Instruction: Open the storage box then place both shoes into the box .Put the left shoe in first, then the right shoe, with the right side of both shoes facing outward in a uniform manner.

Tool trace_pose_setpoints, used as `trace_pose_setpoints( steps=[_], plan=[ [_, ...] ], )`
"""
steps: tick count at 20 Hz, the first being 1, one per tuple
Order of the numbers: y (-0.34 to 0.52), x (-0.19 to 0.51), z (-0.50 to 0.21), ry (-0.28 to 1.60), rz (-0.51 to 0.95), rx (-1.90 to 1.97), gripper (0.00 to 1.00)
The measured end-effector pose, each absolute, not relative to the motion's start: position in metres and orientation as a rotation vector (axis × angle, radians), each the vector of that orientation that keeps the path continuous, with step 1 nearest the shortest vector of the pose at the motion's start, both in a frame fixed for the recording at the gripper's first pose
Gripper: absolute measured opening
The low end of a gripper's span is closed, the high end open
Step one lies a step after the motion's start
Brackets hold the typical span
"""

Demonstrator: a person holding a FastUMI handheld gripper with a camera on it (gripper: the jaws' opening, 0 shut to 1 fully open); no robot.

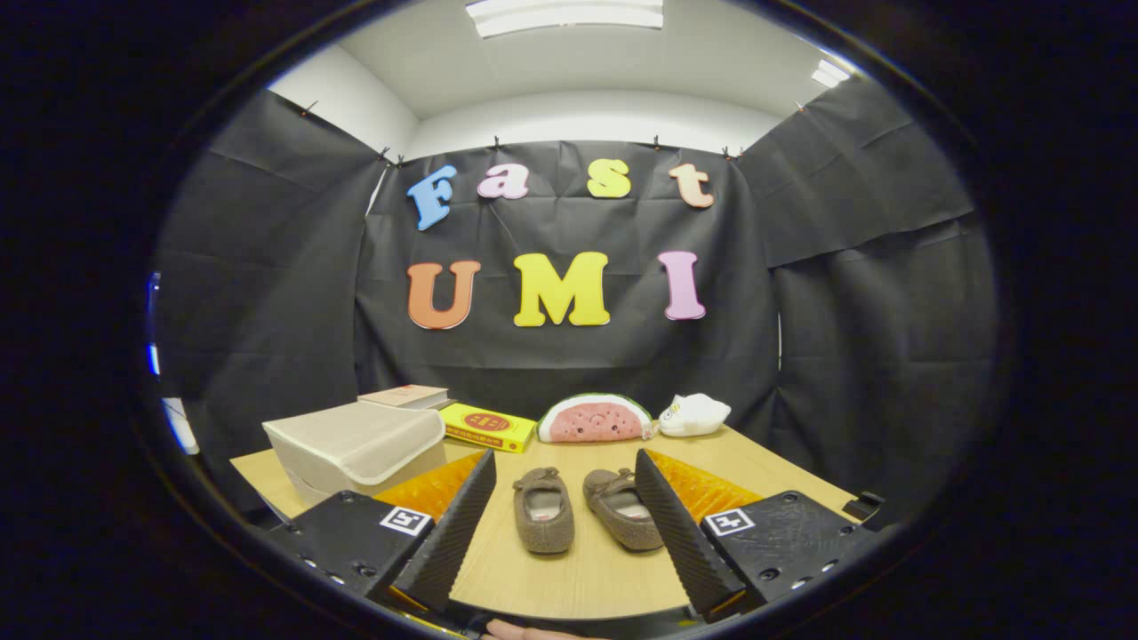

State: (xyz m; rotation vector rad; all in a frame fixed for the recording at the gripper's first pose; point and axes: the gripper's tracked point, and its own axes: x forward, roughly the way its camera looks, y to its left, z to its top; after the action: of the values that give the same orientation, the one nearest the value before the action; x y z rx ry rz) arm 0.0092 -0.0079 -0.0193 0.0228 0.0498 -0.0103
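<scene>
Both fingers of the gripper (565,498) stand wide apart over the wooden table (569,569), holding nothing. Between them and a little ahead lie the two brown shoes: the left shoe (543,510) and the right shoe (622,508), side by side, not quite touching, long axes running roughly away from the gripper with toes at the far end. By my judgement the first move concerns the storage box (356,449), which sits closed ahead and off to the left, just beyond the left finger (449,524), its pale lid sloping. Reaching it calls for a swing leftward past that finger. Farther off lie a yellow box (489,427), a watermelon cushion (596,420) and a white plush toy (693,414).
</scene>
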Motion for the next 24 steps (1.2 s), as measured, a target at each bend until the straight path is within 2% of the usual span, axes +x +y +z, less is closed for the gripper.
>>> trace_pose_setpoints(
  steps=[8, 11, 15, 19, 24],
  plan=[
    [0.0, 0.03, -0.019, 0.025, 0.006, 0.046, 0.95],
    [0.017, 0.052, -0.029, 0.054, 0.056, 0.102, 0.95],
    [0.063, 0.088, -0.047, 0.135, 0.204, 0.187, 0.95],
    [0.128, 0.124, -0.056, 0.263, 0.429, 0.407, 0.95],
    [0.177, 0.164, -0.088, 0.48, 0.562, 0.546, 0.95]
  ],
)
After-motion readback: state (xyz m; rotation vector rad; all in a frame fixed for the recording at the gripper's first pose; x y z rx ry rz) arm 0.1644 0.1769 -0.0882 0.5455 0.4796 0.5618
